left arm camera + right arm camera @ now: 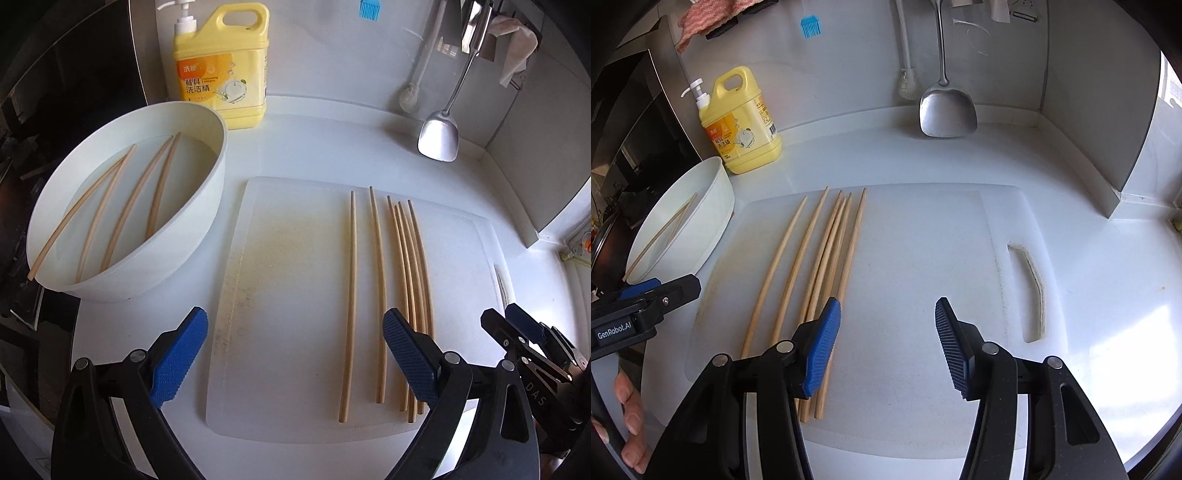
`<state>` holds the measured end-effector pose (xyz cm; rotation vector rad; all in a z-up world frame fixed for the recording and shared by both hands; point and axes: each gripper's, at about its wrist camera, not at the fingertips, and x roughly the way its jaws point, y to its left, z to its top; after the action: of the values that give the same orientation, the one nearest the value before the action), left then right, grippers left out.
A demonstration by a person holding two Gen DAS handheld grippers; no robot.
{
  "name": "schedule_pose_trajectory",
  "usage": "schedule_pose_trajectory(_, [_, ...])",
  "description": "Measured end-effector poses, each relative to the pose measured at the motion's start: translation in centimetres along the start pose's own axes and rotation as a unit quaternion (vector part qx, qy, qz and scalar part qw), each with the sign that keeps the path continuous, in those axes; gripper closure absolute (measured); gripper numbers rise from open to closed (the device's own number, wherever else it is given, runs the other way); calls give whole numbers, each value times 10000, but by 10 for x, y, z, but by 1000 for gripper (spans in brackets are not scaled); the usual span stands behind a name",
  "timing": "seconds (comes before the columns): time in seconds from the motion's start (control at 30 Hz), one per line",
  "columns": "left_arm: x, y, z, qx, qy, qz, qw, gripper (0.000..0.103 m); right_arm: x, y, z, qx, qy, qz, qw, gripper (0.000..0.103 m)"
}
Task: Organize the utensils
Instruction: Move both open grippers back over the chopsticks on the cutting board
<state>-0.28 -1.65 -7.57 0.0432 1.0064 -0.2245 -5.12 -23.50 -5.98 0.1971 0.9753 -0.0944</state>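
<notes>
Several wooden chopsticks (380, 295) lie side by side on a white cutting board (280, 295), and show in the right wrist view (812, 266) on the board's left half (923, 258). More chopsticks (125, 206) lie in a white basin (192, 236) of water, left of the board (713, 206). My left gripper (295, 354) is open and empty above the board's near end. My right gripper (888, 339) is open and empty, its left finger just right of the chopsticks' near ends. It also shows at the left wrist view's right edge (517, 325).
A yellow dish soap bottle (221, 70) stands behind the basin. A metal spatula (945, 107) and a white brush (907, 74) hang on the back wall. A grey wall panel (1108, 129) closes the right side. The board has a handle slot (1034, 288).
</notes>
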Motion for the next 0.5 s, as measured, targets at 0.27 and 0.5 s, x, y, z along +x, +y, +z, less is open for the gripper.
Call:
schedule_pose_trajectory(0.27, [23, -2, -2, 137, -45, -35, 9999, 9, 23, 16, -3, -82, -83, -115, 9999, 52])
schedule_pose_trajectory(0.5, [34, 3, -5, 167, -1, 13, 9999, 9, 39, 21, -6, -107, 17, -226, 9997, 52])
